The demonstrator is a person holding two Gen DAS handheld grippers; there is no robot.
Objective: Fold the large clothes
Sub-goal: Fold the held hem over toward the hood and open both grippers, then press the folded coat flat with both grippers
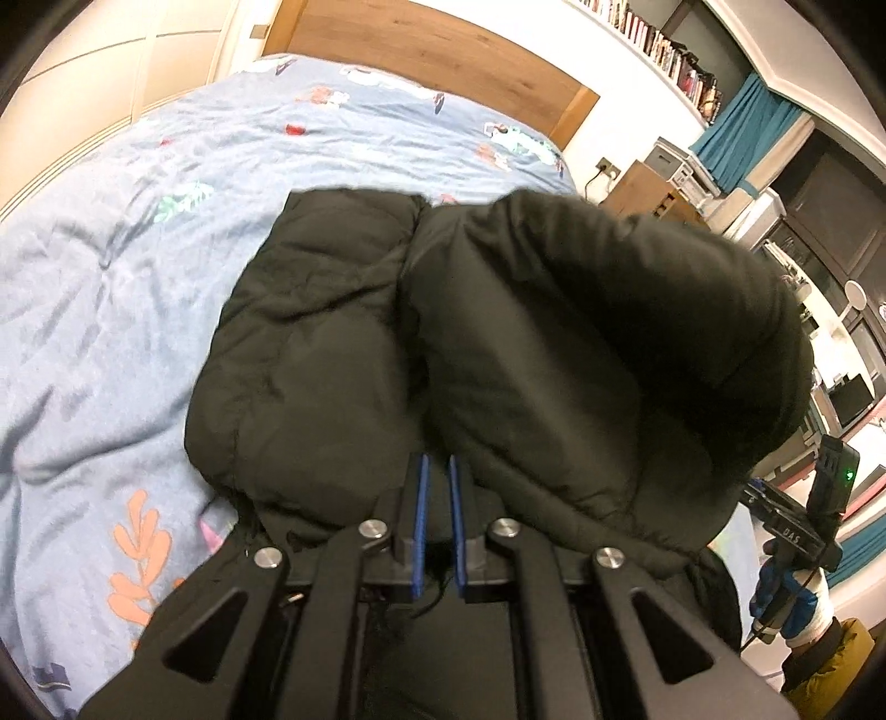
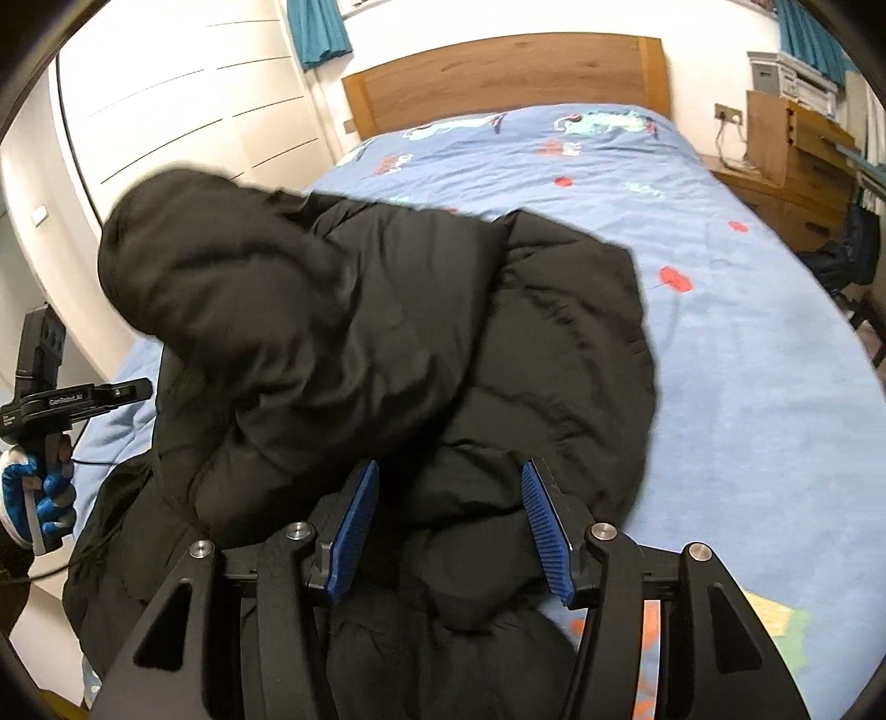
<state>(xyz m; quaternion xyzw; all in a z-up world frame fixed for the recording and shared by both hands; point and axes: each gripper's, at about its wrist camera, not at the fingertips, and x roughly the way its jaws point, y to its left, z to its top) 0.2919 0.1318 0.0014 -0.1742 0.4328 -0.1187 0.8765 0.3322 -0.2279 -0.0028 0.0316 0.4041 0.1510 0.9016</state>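
Note:
A black puffer jacket (image 1: 343, 343) lies on the bed with the blue printed cover (image 1: 111, 266). Its right part (image 1: 609, 354) is raised off the bed and blurred. My left gripper (image 1: 437, 471) has its blue pads (image 1: 423, 498) nearly together, with the jacket's near edge around them. In the right wrist view the jacket (image 2: 526, 343) is bunched, with a raised, blurred fold (image 2: 221, 288) at the left. My right gripper (image 2: 449, 476) is open just above the jacket's near part, holding nothing. The other gripper shows at the edge of each view (image 1: 797, 526) (image 2: 50, 399).
A wooden headboard (image 2: 498, 72) stands at the far end of the bed. A wooden bedside cabinet (image 2: 786, 160) stands to the right, white wardrobe doors (image 2: 194, 99) to the left. Bookshelves (image 1: 664, 50) and blue curtains (image 1: 742, 133) line the far wall.

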